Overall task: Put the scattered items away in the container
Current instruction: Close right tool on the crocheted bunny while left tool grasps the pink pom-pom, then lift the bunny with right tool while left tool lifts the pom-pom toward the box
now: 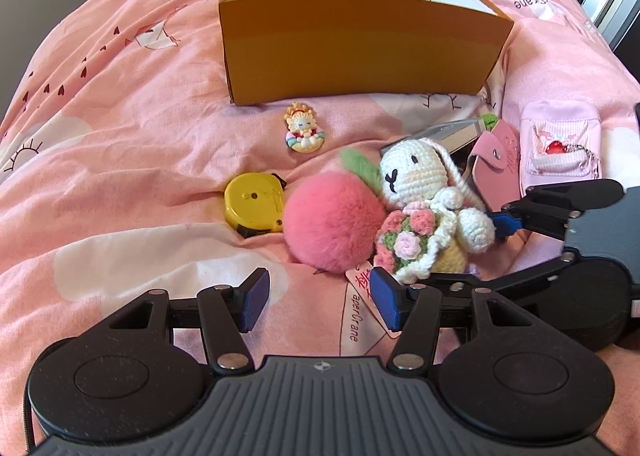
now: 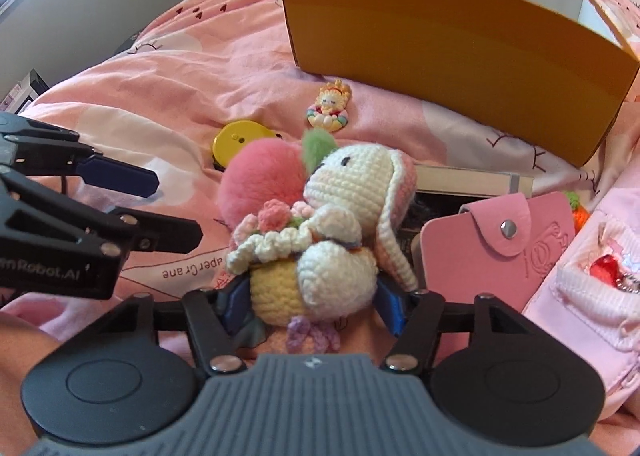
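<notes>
An orange box stands on the pink bedspread with soft toys inside. In front of it lie a small sun-face charm, a yellow tape measure, a pink fluffy peach and a crocheted white bunny. My right gripper is shut on the bunny's body. My left gripper is open and empty, just in front of the peach.
A pink snap wallet, a silver box and a pale pink pouch lie at the right. A paper tag lies under the bunny. The bedspread is wrinkled.
</notes>
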`<action>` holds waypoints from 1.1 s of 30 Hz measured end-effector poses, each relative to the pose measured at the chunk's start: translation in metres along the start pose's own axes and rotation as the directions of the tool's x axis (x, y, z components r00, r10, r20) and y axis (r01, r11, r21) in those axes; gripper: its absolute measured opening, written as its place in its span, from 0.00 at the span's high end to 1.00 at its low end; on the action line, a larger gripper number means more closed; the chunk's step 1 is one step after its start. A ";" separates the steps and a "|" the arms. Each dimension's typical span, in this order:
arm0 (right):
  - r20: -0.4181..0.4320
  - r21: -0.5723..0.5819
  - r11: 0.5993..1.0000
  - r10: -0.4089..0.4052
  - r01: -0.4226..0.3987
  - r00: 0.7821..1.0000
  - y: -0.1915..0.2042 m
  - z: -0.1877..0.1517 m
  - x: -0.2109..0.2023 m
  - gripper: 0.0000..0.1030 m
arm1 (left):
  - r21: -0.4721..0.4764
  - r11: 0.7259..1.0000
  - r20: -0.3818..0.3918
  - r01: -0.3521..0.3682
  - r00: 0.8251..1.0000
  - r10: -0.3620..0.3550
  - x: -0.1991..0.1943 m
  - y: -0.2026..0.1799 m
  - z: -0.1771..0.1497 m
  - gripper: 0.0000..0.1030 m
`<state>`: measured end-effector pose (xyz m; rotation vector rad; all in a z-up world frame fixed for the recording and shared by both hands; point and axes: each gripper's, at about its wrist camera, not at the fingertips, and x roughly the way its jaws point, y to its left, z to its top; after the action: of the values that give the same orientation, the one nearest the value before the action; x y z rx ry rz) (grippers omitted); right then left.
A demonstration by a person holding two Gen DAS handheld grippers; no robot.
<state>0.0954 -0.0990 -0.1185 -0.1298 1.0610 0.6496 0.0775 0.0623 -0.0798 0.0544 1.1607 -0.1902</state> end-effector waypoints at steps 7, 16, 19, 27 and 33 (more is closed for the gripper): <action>0.080 -0.013 1.000 0.014 -0.013 0.997 -0.003 0.000 -0.038 0.40 | 0.016 1.000 0.021 0.013 1.000 -0.013 -0.004 0.003 0.005 0.37; 0.198 0.007 0.997 -0.076 0.076 0.977 -0.025 0.017 -0.076 0.39 | 0.086 0.994 0.016 0.062 0.998 -0.064 0.009 -0.005 0.015 0.36; 0.206 0.029 0.996 -0.094 0.090 0.974 -0.036 0.020 -0.075 0.39 | 0.113 0.992 0.017 0.064 0.998 -0.067 0.021 -0.011 0.021 0.32; 0.200 0.064 0.991 -0.125 0.115 0.972 -0.053 0.021 -0.067 0.39 | 0.138 0.988 -0.023 0.063 0.998 -0.061 0.057 -0.019 0.033 0.32; 0.196 0.091 0.989 -0.130 0.114 0.972 -0.064 0.022 -0.062 0.39 | 0.139 0.988 -0.057 0.063 0.997 -0.056 0.079 -0.024 0.038 0.32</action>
<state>0.1275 -0.1693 -0.0682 -0.0583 0.8748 0.4969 0.1379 0.0243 -0.1354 0.1499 1.2013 -0.3252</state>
